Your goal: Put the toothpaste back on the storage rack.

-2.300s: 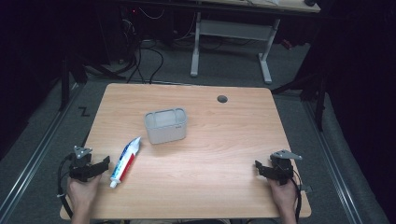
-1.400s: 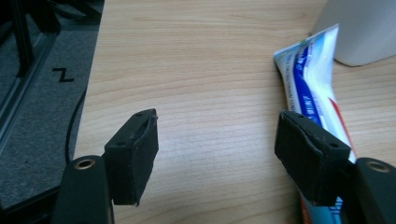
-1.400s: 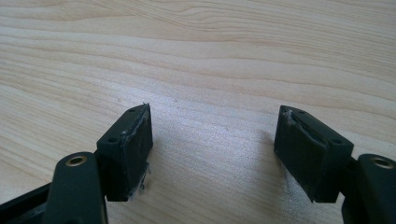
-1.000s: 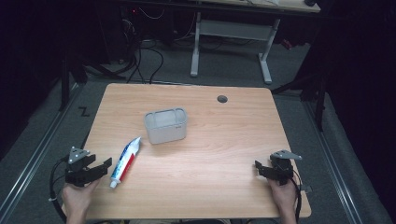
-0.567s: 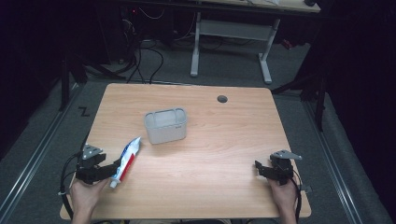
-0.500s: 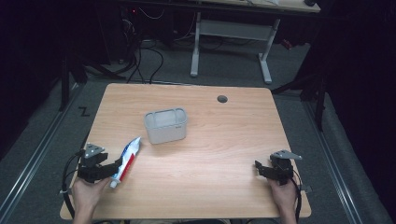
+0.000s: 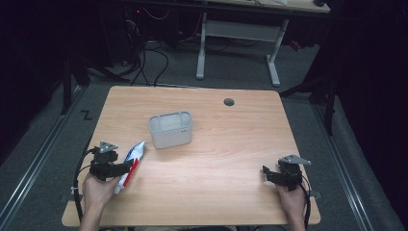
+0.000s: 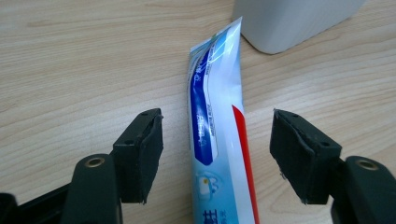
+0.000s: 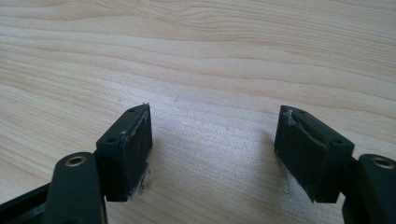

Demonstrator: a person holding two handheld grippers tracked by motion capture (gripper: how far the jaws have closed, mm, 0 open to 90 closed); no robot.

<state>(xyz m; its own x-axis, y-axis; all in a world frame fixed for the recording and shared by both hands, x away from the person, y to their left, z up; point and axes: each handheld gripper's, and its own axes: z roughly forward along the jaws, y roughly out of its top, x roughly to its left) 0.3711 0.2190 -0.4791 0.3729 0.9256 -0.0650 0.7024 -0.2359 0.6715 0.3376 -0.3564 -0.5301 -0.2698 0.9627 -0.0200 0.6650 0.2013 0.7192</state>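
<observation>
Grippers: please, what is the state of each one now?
Left gripper: open, jaws on either side of the toothpaste tube, pads not touching it.
Right gripper: open, holding nothing, above the table.

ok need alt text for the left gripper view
A toothpaste tube lies flat on a wooden table, between the open black tongs of the left gripper, whose pads stand clear of it on both sides. The corner of a pale grey container sits just past the tube's far end.
</observation>
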